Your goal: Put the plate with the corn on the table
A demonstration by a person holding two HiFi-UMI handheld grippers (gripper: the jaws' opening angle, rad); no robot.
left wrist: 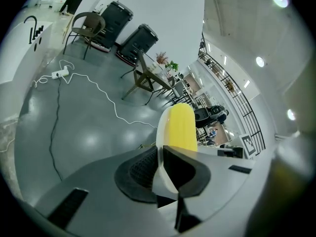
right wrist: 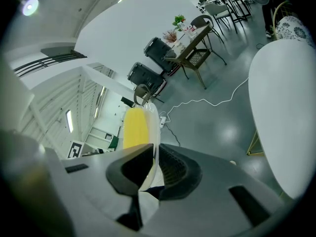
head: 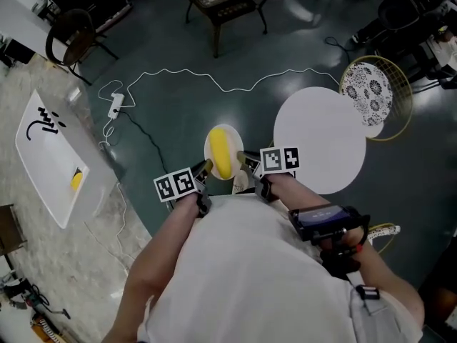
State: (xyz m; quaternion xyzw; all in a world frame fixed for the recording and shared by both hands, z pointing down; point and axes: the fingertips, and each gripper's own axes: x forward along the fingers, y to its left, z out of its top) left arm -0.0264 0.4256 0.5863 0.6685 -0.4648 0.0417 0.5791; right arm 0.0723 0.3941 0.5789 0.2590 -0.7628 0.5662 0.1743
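Head view: one plate [head: 211, 143] bearing one corn [head: 223, 156] hangs over the floor [head: 178, 106], near the one round table [head: 321, 138], between two grippers.
Left gripper view: the left gripper [left wrist: 159, 152] pinches the plate's rim, jaws nearly together.
Right gripper view: the right gripper [right wrist: 154, 151] pinches the opposite rim likewise.

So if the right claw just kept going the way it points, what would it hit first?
The right claw is shut on the rim of the plate, with the corn just ahead. Beyond them the left claw, on the opposite rim, is probably next; depth is unclear.
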